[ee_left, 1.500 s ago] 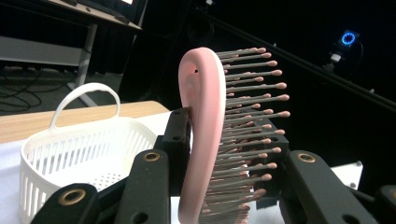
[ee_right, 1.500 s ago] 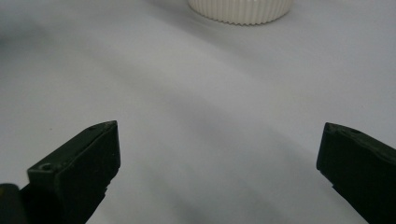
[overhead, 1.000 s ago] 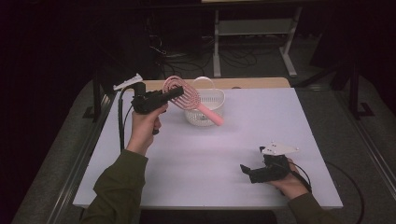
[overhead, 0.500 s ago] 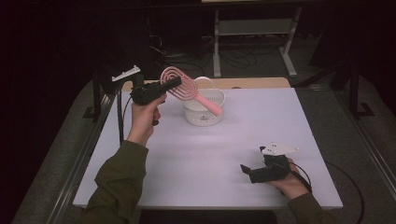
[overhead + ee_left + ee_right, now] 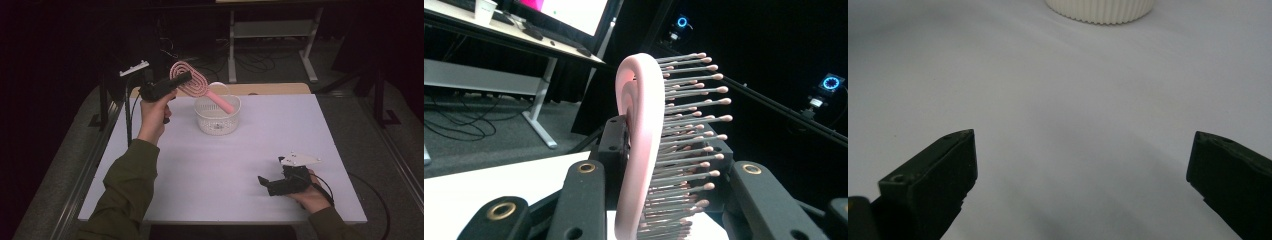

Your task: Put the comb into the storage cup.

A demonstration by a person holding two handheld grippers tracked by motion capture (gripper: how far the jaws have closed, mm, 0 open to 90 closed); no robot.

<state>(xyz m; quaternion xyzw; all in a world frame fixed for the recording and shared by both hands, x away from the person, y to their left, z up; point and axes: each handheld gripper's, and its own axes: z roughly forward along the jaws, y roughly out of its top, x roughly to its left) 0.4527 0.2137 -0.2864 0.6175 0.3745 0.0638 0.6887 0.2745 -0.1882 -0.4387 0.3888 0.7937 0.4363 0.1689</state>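
High view: left gripper [image 5: 181, 80] clenched on the head of a pink hairbrush [image 5: 195, 86], held up in the air.
Its handle slants down from the jaws toward a white basket [image 5: 217, 121] just beyond; right gripper [image 5: 264, 183], jaws released, rests well apart on the white table [image 5: 210, 185].

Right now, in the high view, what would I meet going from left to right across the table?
Left black claw clamped on the pink oval hairbrush → white perforated plastic basket → right black claw, resting open.
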